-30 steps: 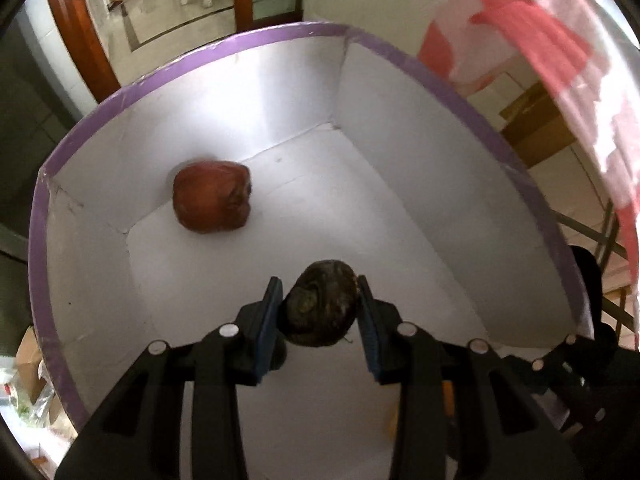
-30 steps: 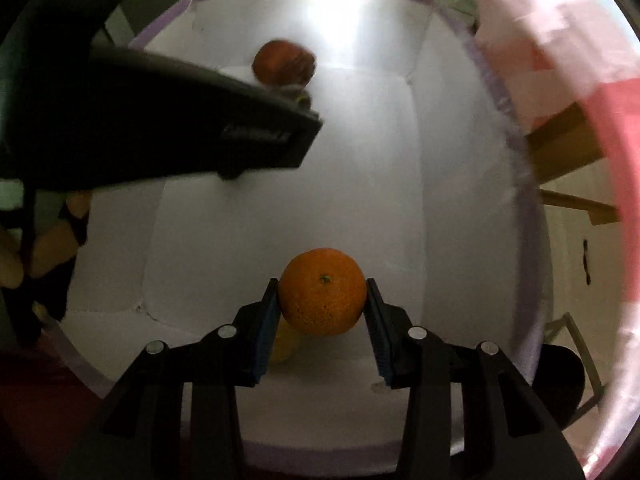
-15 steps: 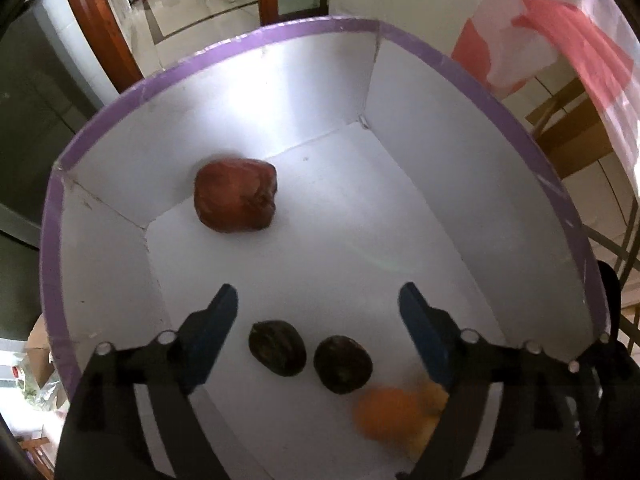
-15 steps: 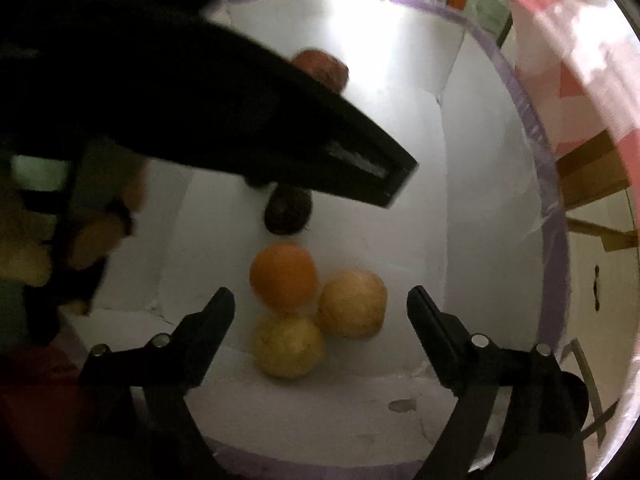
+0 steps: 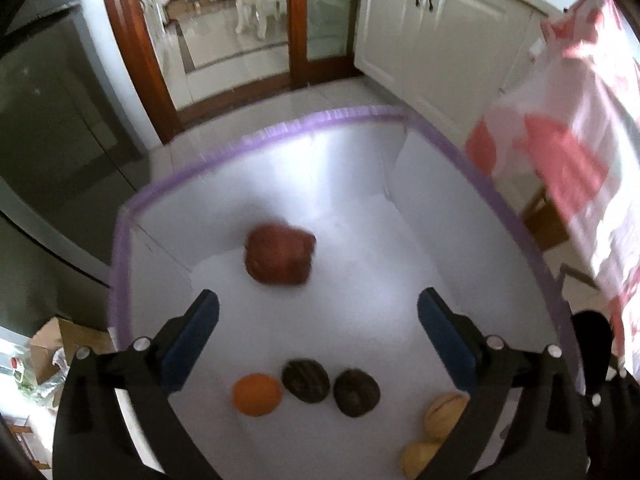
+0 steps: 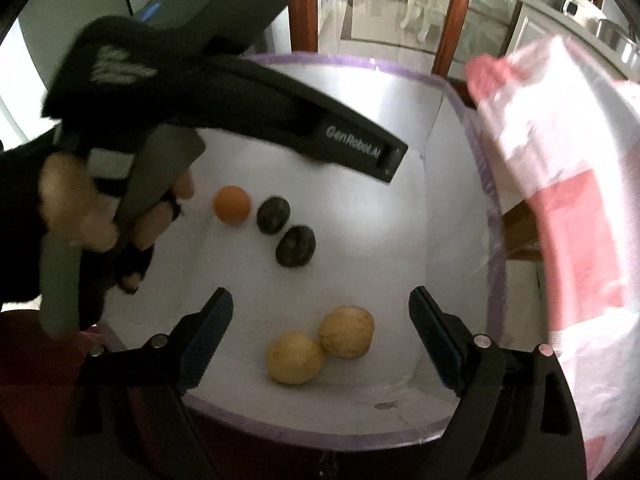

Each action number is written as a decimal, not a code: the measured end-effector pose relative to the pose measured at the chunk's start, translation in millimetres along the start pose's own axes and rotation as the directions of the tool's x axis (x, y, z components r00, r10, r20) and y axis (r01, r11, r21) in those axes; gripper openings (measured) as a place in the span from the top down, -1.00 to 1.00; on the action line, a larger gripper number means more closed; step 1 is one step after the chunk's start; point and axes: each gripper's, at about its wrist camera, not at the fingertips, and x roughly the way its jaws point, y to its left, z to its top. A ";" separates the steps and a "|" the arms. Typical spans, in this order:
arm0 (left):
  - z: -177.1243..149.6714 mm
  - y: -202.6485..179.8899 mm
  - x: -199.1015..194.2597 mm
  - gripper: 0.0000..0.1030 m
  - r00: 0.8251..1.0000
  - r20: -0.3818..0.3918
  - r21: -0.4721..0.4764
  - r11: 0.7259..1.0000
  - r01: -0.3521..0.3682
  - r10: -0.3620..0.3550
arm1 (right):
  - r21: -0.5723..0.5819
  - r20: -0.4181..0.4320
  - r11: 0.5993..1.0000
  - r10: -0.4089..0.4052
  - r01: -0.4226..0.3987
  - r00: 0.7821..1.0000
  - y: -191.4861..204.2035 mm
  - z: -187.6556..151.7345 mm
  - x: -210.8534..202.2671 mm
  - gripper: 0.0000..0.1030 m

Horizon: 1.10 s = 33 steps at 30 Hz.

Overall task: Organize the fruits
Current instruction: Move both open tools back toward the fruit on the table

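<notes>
Both grippers have just spread wide and hold nothing. Below the left gripper (image 5: 318, 318) lie two dark round fruits (image 5: 306, 380) with the small orange (image 5: 257, 395) beside them (all on the white box floor (image 5: 360, 280)). Under the right gripper (image 6: 320, 316) two yellow fruits (image 6: 347, 332) touch; the red fruit (image 5: 280, 256) sits beyond

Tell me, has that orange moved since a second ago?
Yes. The orange left the right gripper, whose jaws have just been opening, and now lies farther into the white box.
</notes>
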 end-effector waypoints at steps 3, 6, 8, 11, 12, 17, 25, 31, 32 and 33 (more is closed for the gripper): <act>9.8 4.0 -22.4 -0.94 0.996 0.074 -0.021 0.999 -0.047 0.049 | -0.008 0.057 1.000 0.002 -0.001 0.998 1.7 2.2 -25.0 -0.69; 28.9 10.9 -43.6 -0.94 0.985 0.152 -0.059 0.995 -0.074 0.083 | -0.003 0.119 1.000 0.010 -0.010 0.993 8.3 19.8 -33.4 -0.69; 40.3 6.9 -63.1 -0.94 0.971 0.220 -0.068 0.994 -0.086 0.099 | 0.010 0.178 1.000 0.010 -0.012 0.984 4.7 22.2 -53.2 -0.69; 60.1 -9.0 -99.0 -0.97 0.932 0.349 -0.040 0.995 -0.089 0.098 | 0.057 0.294 0.998 0.013 -0.031 0.956 -4.0 21.5 -91.0 -0.69; 70.5 -17.4 -112.1 -0.97 0.913 0.400 -0.020 0.997 -0.077 0.079 | 0.077 0.336 0.996 0.005 -0.033 0.942 -5.2 22.3 -101.4 -0.69; 91.0 -88.6 -168.2 -0.97 0.824 0.561 0.142 0.990 -0.003 -0.078 | 0.269 0.536 0.963 -0.140 -0.011 0.833 -46.8 6.7 -185.9 -0.69; 90.7 -245.0 -202.4 -0.97 0.739 0.502 0.474 0.858 0.198 -0.448 | 0.671 0.498 0.740 -0.506 0.058 0.704 -151.1 -61.5 -266.4 -0.69; 97.3 -365.5 -156.9 -0.97 0.777 0.169 0.539 0.717 0.442 -0.606 | 0.868 0.257 0.478 -0.662 0.132 0.704 -229.1 -111.5 -277.3 -0.70; 95.8 -381.0 -152.3 -0.97 0.772 0.125 0.527 0.701 0.480 -0.623 | 0.890 0.237 0.440 -0.671 0.120 0.703 -240.7 -123.2 -279.0 -0.70; 93.6 -397.0 -144.7 -0.97 0.762 0.094 0.513 0.687 0.514 -0.640 | 0.911 0.214 0.399 -0.677 0.106 0.704 -255.5 -135.0 -282.2 -0.70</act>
